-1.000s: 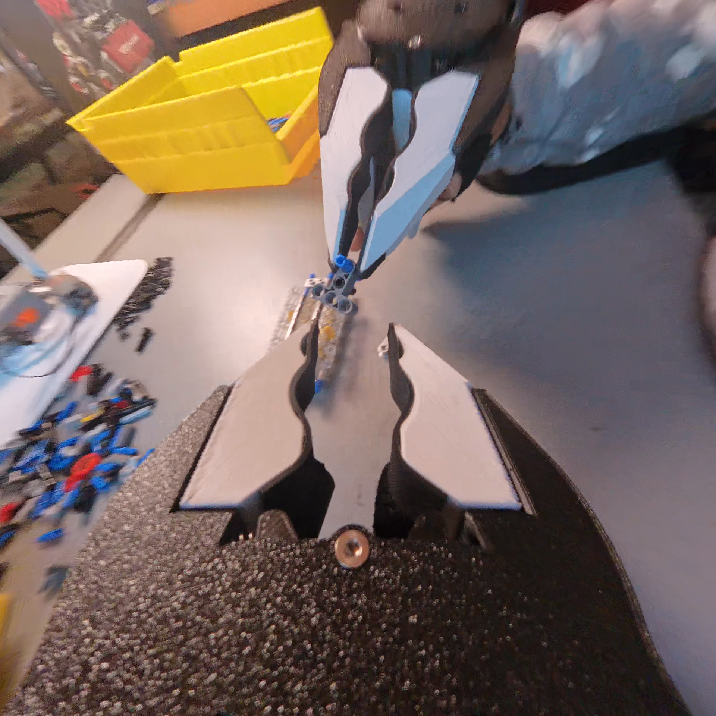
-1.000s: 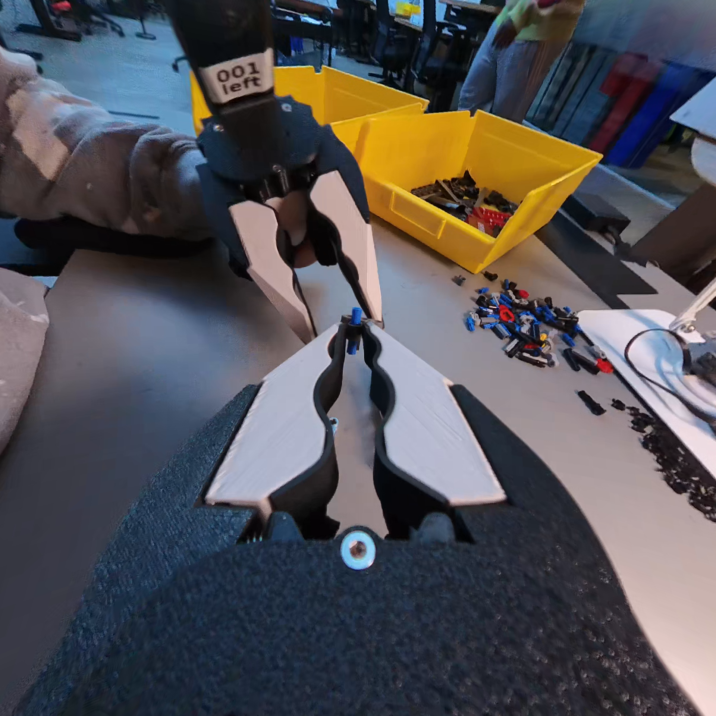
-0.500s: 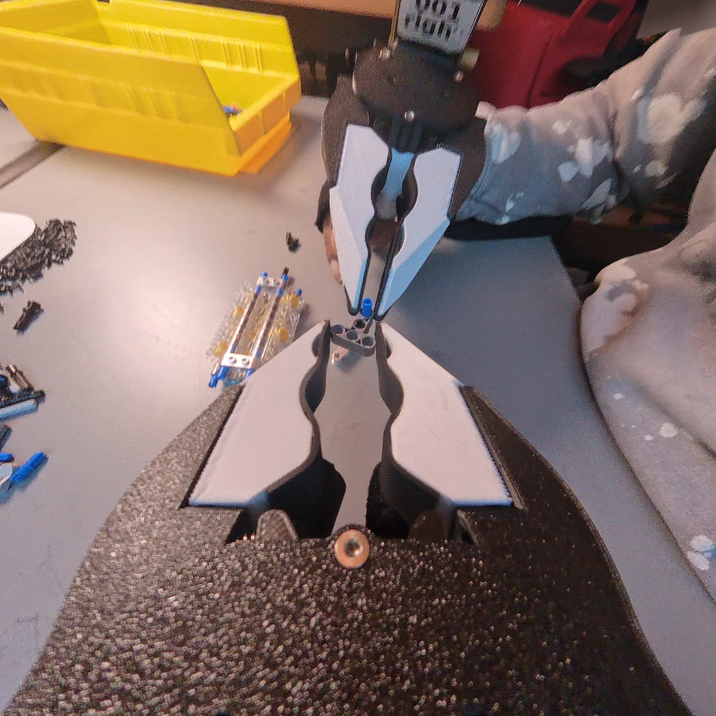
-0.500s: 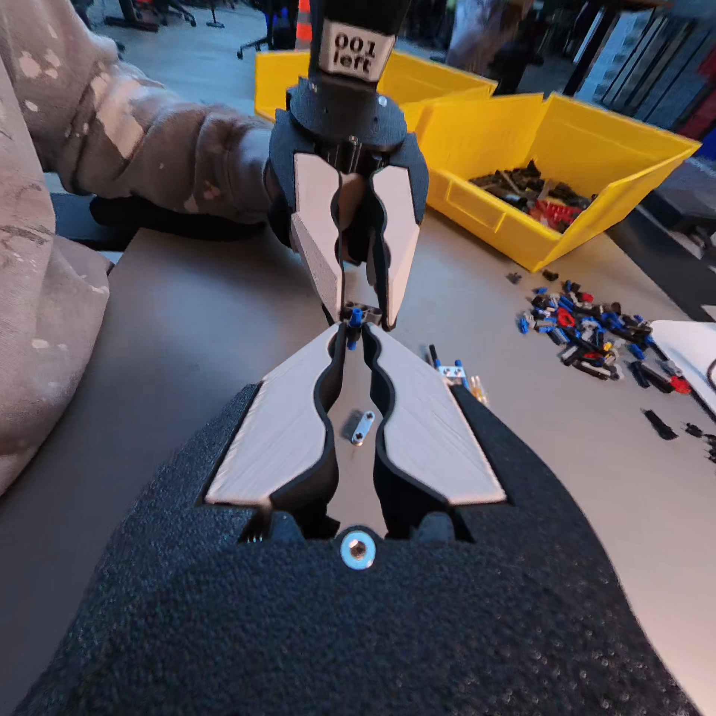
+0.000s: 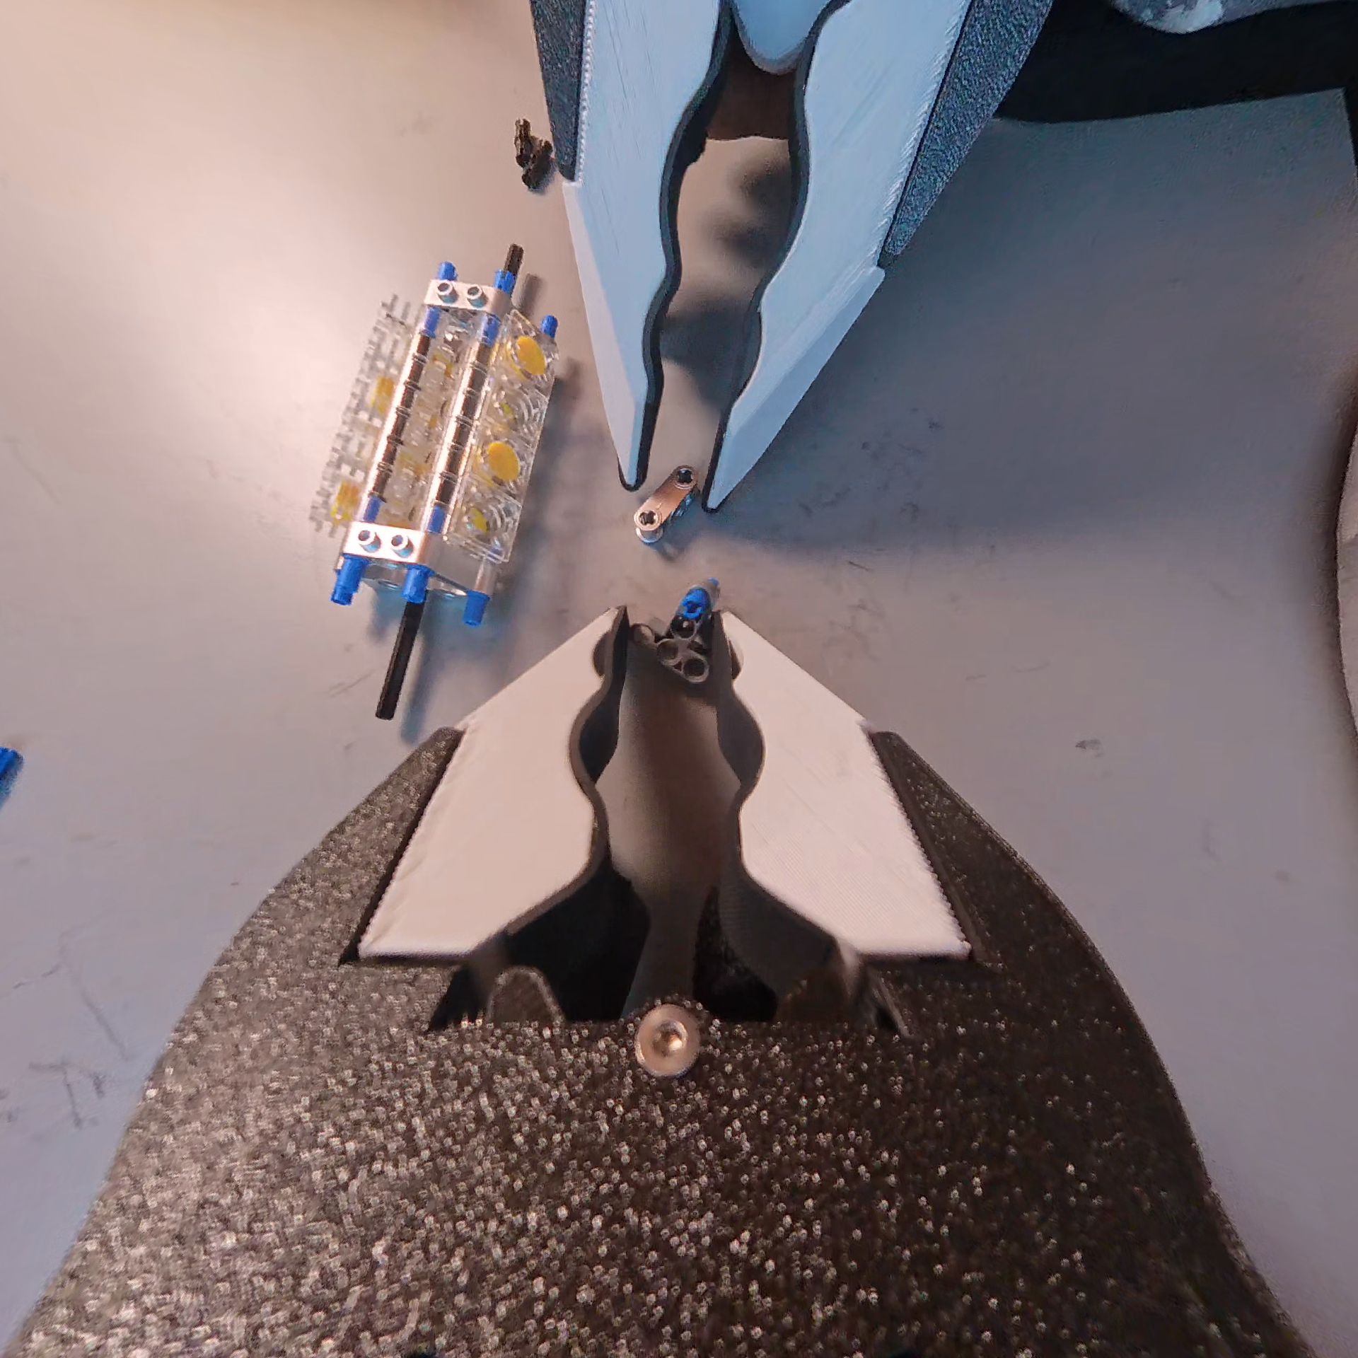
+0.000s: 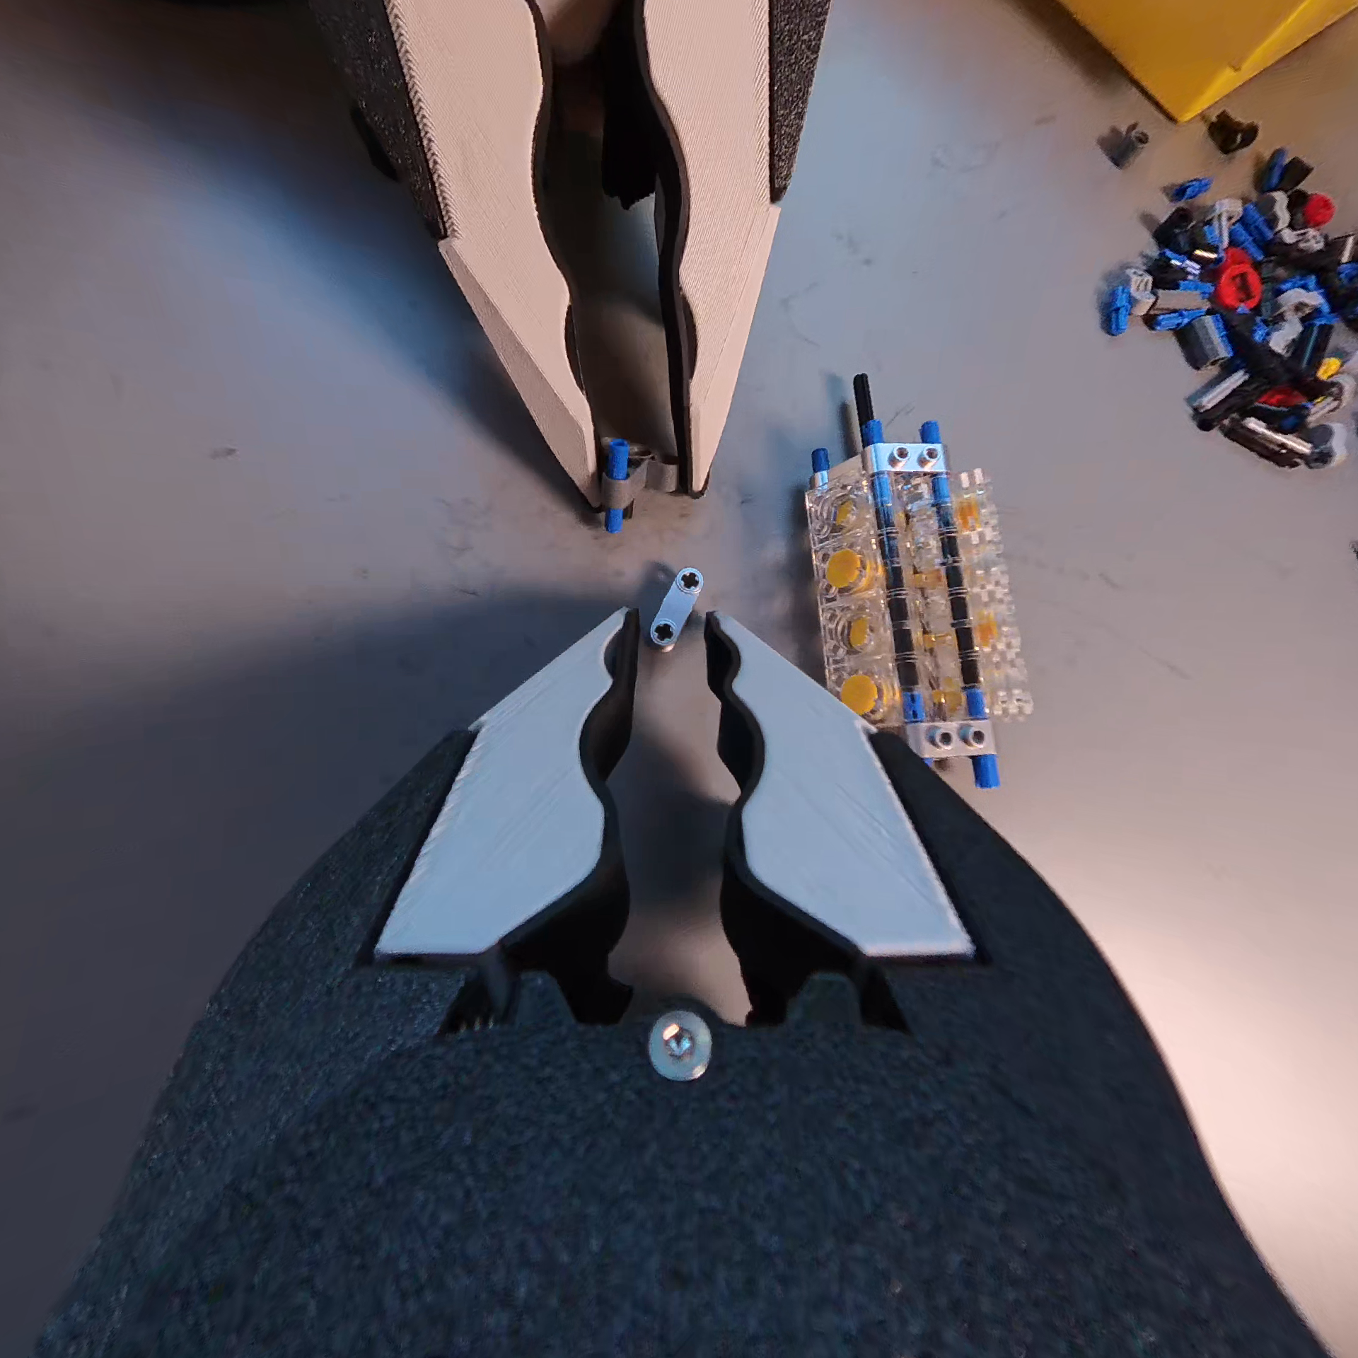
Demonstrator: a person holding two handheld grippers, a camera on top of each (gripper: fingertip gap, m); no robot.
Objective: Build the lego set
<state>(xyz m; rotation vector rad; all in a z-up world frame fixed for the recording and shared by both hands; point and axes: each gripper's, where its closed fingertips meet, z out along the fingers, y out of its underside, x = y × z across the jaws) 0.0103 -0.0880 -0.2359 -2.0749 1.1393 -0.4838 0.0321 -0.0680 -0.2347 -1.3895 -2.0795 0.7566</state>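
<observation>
My left gripper (image 5: 677, 630) is shut on a small dark grey holed connector (image 5: 682, 652) with a blue pin (image 5: 697, 594) sticking out of it. The right wrist view shows the same piece (image 6: 624, 485) between the left fingertips, just above the table. My right gripper (image 6: 669, 624) is open, its tips low on either side of a small light grey two-hole link (image 6: 676, 606) that lies on the table. There is a gap between the right pad and the link. The link also shows in the left wrist view (image 5: 665, 507), between the right gripper's tips (image 5: 670, 494).
A clear block assembly with yellow discs, blue pins and black axles (image 5: 441, 433) lies beside both grippers (image 6: 918, 595). A pile of loose blue, black and red parts (image 6: 1249, 309) and a yellow bin corner (image 6: 1212, 44) are farther off. A small black part (image 5: 533, 162) lies beyond. Left and right tips are no more than a few centimetres apart.
The right gripper let go of the blue pin, which stays in the connector held by the left. The right jaws opened and came down around the grey link. Both views tipped down toward the table.
</observation>
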